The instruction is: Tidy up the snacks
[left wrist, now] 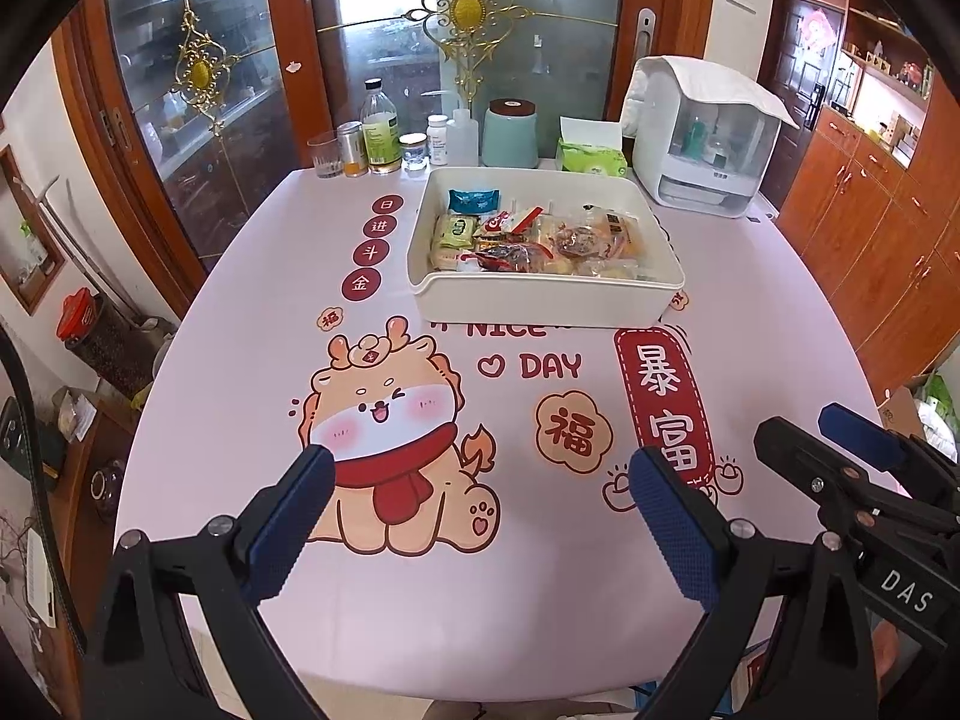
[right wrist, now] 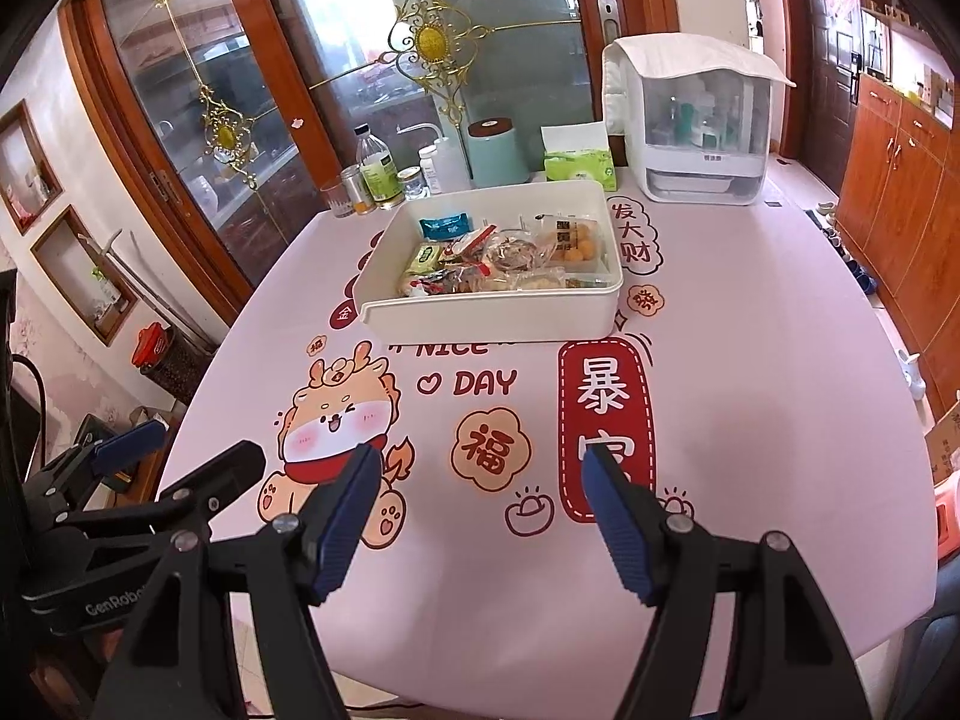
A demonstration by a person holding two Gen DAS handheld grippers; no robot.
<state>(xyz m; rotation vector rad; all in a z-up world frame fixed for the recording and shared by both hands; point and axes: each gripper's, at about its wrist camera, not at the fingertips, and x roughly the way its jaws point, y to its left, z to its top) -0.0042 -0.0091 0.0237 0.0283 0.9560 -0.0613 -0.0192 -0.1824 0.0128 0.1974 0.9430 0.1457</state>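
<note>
A white rectangular tray (left wrist: 540,300) (right wrist: 492,318) stands on the far half of the pink cartoon-printed table, filled with several wrapped snacks (left wrist: 528,240) (right wrist: 498,258). My left gripper (left wrist: 480,474) hovers open over the near part of the table above the dragon print, nothing between its blue pads. My right gripper (right wrist: 480,468) is also open and empty, over the red banner print. Both are well short of the tray. The right gripper (left wrist: 840,438) shows at the right edge of the left wrist view, and the left gripper (right wrist: 174,450) at the left edge of the right wrist view.
Behind the tray stand bottles and jars (left wrist: 381,132), a teal canister (left wrist: 510,132), a green tissue pack (left wrist: 591,159) and a white covered appliance (left wrist: 702,138). Glass cabinet doors rise behind the table. Wooden cabinets (left wrist: 870,228) line the right side.
</note>
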